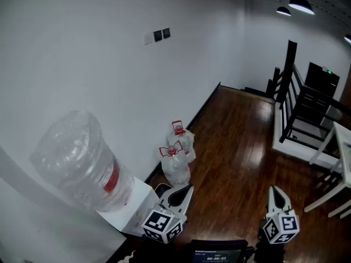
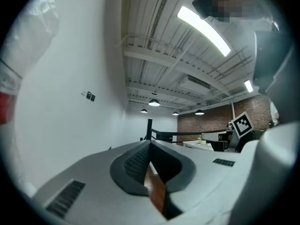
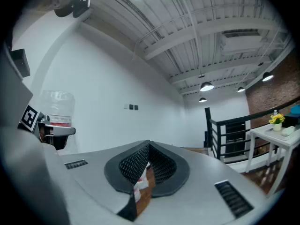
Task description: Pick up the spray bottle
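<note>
Head view: no spray bottle in sight; left gripper (image 1: 188, 188) and right gripper (image 1: 276, 190) are level above the floor (image 1: 236, 147), beside jugs (image 1: 176, 166). Left gripper view: jaws clenched, empty. Right gripper view: jaws clenched, empty; find the bottle, then spread the jaws before approach.

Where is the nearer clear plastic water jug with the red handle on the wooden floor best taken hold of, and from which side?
Probably at the red handle on its neck, coming from above on the room side. The clear plastic water jug stands upright, its body looks too broad for jaws, and the white wall and a second jug block the far side.
</note>
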Available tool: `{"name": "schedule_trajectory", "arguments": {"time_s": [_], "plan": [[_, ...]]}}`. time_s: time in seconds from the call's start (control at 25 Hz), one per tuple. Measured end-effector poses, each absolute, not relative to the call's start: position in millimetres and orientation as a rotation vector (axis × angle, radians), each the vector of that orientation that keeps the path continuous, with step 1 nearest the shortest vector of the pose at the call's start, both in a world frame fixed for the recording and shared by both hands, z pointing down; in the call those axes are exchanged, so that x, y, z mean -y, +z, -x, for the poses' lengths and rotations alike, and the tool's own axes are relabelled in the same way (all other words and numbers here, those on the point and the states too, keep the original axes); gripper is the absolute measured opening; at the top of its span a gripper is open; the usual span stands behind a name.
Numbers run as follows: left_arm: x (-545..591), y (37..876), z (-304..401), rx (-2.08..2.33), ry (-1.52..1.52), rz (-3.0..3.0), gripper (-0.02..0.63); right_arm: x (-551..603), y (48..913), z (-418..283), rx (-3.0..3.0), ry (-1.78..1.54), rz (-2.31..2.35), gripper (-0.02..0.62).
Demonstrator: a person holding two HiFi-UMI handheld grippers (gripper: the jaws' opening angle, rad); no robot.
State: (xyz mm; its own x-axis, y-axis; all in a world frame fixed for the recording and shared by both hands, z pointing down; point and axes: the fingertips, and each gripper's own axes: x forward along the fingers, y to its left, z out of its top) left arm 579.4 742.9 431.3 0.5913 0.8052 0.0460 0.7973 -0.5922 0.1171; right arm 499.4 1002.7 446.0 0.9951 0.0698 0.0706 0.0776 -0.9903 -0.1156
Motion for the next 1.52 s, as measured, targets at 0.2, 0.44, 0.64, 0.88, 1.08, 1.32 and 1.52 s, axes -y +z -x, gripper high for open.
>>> {"name": "schedule_trajectory", "arguments": {"time_s": [0.2, 0.44, 0.64, 0.88, 1.08, 1.32, 1.52], "plan": [[-693, 427, -553, -1.19, 0.155, -2.858, 0.006, -965, 439, -503, -0.075, -0.076, 3.092, 0.003], [-608, 423, -498, -0.836, 0.189, -2.943, 0.006, -879, 419, -521, -0.492, 0.018, 3.093, 0.003], [-501, 410, -441, -0.489, 0.117, -3.001, 0.006, -762, 418, -521, -0.829, -0.03, 2.948, 0.003], [-340, 402, -325, -0.144, 0.051, -3.05, 0.006, -591, 398, -480, -1.116, 0.006, 2.886, 0.003], [-205, 398, -228, 0.087, 0.015, -3.055, 0.006, -440, 400, -419, -1.301, -0.038, 2.801, 0.003], [-53, 402, -110, 0.419, 0.009, -3.03, 0.006, -262, 400, -340, -1.577, -0.04, 2.642, 0.003], [26, 400, -33, 0.692, -0.002, -2.971, 0.006, -152, 396, -290, -1.801, -0.055, 2.502, 0.003]]}}
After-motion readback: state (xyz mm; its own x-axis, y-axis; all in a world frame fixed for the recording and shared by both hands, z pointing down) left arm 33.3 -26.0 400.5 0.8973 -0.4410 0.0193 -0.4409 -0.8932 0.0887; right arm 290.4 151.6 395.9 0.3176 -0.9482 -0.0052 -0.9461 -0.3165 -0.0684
